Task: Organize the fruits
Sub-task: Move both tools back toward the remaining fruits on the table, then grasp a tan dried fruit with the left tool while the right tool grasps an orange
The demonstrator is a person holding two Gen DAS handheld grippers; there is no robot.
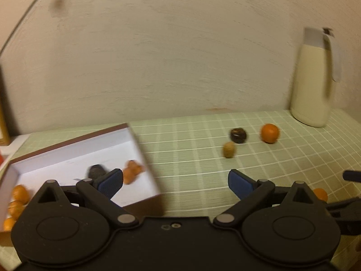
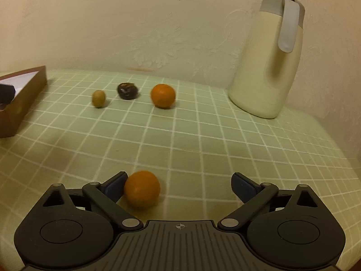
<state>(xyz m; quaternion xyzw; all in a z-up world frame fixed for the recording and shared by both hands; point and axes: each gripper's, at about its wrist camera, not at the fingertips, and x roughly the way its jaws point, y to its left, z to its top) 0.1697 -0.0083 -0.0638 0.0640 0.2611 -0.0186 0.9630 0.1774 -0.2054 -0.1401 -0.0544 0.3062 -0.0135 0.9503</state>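
My left gripper [image 1: 176, 180] is open and empty, hovering beside the brown box [image 1: 67, 155] with its white inside. In the box lie several oranges [image 1: 132, 171] and a dark fruit [image 1: 97, 171]. My right gripper [image 2: 179, 181] is open low over the cloth. An orange [image 2: 141, 188] lies between its jaws, right against the left finger [image 2: 115, 186] and well apart from the right one. Farther back on the cloth are a small greenish-brown fruit [image 2: 98, 98], a dark fruit [image 2: 127, 90] and another orange [image 2: 163, 99]. The left wrist view shows the same three: greenish-brown fruit [image 1: 229, 149], dark fruit [image 1: 238, 135], orange [image 1: 269, 133].
A cream jug [image 2: 268, 67] with a grey lid and handle stands at the back right by the wall, and it shows in the left wrist view as the jug [image 1: 313, 79]. A green checked cloth [image 2: 203, 135] covers the table. The box [image 2: 22, 103] sits at the left edge.
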